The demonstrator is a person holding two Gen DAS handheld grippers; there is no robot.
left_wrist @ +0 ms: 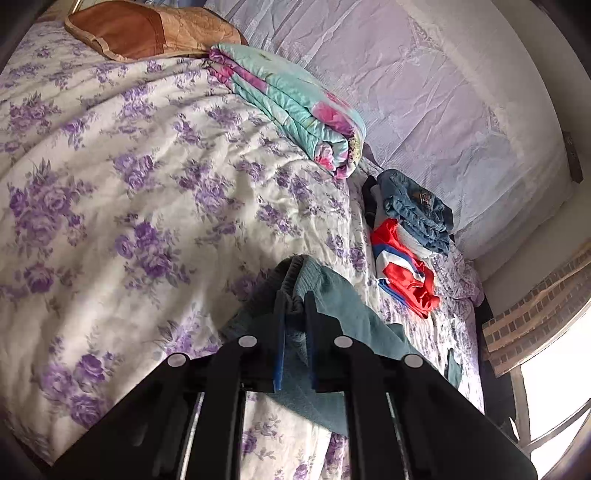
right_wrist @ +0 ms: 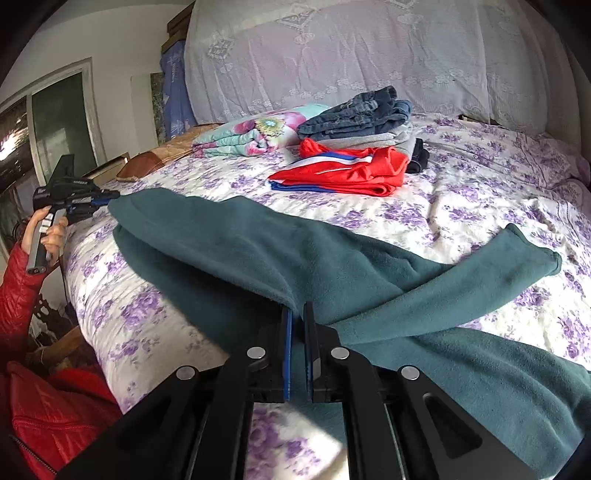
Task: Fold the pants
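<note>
Right wrist: purple-flowered bedspread (right_wrist: 480,206) under teal pants (right_wrist: 258,251).

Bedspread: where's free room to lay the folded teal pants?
Free: the floral bedspread between the brown pillow, the rolled quilt and the teal pants. Also right of the red garment. Crowded: by the lace headboard cover, around the jeans stack.

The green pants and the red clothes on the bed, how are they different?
The green pants are plain teal and fleecy; the red clothes are shiny, with white and blue stripes. The green pants sprawl unfolded, legs crossing, pinched by both tools; the red clothes lie folded, untouched. Both rest on the flowery bedspread.
</note>
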